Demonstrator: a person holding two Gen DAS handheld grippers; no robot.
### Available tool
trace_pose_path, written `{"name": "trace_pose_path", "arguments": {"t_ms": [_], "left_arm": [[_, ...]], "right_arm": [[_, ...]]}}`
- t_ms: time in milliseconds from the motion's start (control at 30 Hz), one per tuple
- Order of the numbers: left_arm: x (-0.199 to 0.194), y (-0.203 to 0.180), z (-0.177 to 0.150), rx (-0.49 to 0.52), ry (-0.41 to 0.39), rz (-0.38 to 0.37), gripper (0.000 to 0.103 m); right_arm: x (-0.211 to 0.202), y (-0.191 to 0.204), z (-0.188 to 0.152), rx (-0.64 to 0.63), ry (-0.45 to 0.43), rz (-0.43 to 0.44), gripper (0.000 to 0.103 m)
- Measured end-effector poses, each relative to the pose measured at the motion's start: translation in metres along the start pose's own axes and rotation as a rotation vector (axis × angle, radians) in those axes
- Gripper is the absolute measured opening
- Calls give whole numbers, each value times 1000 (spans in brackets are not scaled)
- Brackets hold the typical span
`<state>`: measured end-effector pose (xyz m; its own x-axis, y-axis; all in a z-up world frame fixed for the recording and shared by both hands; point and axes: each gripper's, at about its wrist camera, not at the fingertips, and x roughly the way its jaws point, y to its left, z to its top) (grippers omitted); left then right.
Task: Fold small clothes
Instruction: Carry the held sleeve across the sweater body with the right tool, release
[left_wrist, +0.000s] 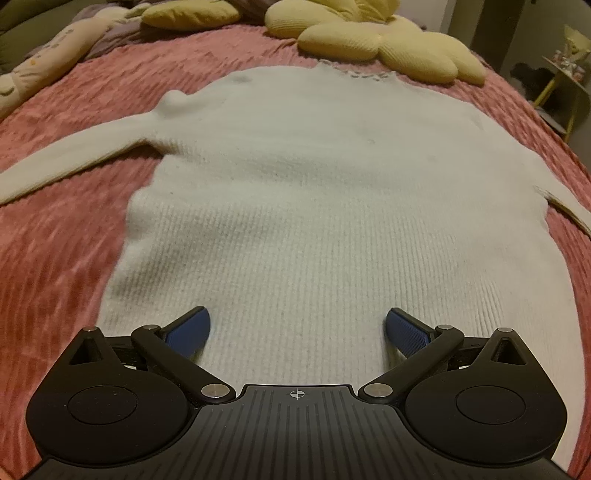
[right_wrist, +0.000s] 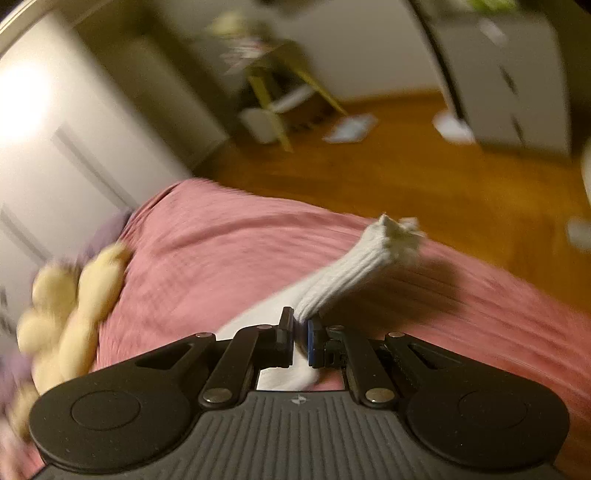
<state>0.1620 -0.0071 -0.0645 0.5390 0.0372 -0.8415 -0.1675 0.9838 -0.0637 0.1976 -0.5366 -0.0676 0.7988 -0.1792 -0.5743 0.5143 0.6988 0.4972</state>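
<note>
Left gripper (left_wrist: 297, 332) spread wide over white sweater (left_wrist: 314, 192) on pink bedspread (left_wrist: 55, 258); right gripper (right_wrist: 300, 332) pinching its sleeve (right_wrist: 351, 269).

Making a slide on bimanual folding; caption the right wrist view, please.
Right hand-held gripper shut on a white sweater sleeve, lifted above the pink bedspread.

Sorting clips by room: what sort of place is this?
Most likely a bedroom: a pink bedspread under the white sweater, yellow pillows at its head, and a drawer unit beyond.
</note>
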Motion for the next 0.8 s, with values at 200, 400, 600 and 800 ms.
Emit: {"name": "trace_pose_path", "arguments": {"t_ms": [200, 400, 600, 800], "left_arm": [[-19, 11, 18, -20, -102, -59, 103], [-20, 17, 54, -93, -144, -212, 103], [18, -10, 88, -123, -47, -463, 103], [66, -58, 105, -155, 58, -605, 95]], "right_arm": [[-18, 146, -66, -566, -49, 146, 6], [-13, 240, -169, -886, 117, 314, 19], [-34, 210, -167, -729, 161, 399, 48], [-58, 145, -143, -554, 164, 363, 51]]}}
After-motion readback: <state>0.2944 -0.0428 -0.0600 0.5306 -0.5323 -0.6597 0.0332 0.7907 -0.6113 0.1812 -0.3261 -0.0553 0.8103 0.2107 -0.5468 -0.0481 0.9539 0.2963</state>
